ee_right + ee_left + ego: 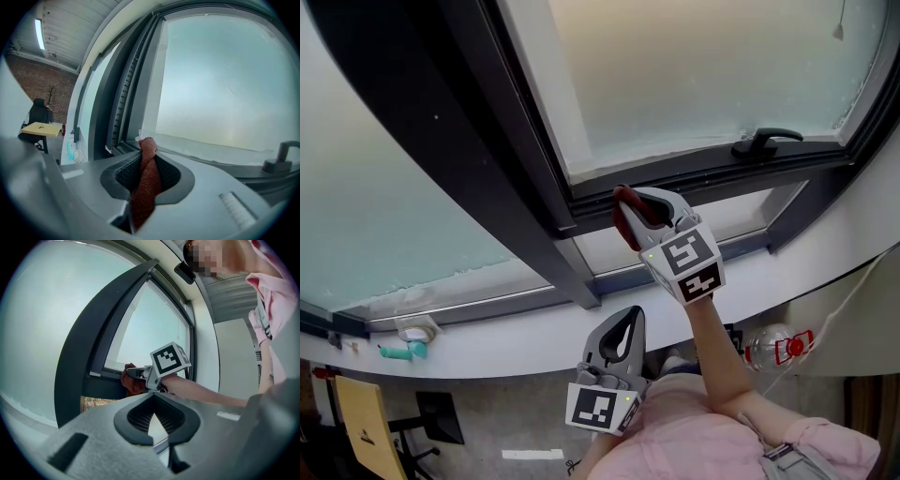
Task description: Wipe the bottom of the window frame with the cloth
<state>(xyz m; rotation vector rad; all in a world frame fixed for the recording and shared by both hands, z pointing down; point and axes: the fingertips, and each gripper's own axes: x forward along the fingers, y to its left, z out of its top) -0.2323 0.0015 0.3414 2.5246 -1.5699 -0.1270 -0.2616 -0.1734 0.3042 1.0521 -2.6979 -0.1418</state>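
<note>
Rust-red cloth (146, 180) clenched in right claw (625, 202) at the window frame (703, 170); left claw (628, 323) closed, empty, lower.

in the head view most of the cloth (623, 217) is hidden between the jaws of the right gripper (628, 197); whether it touches the window frame (806, 155) cannot be told. a teal thing (401, 351) on the sill (506, 339) is too small to name. the right gripper view's edge cuts off the window handle (277, 163).
</note>
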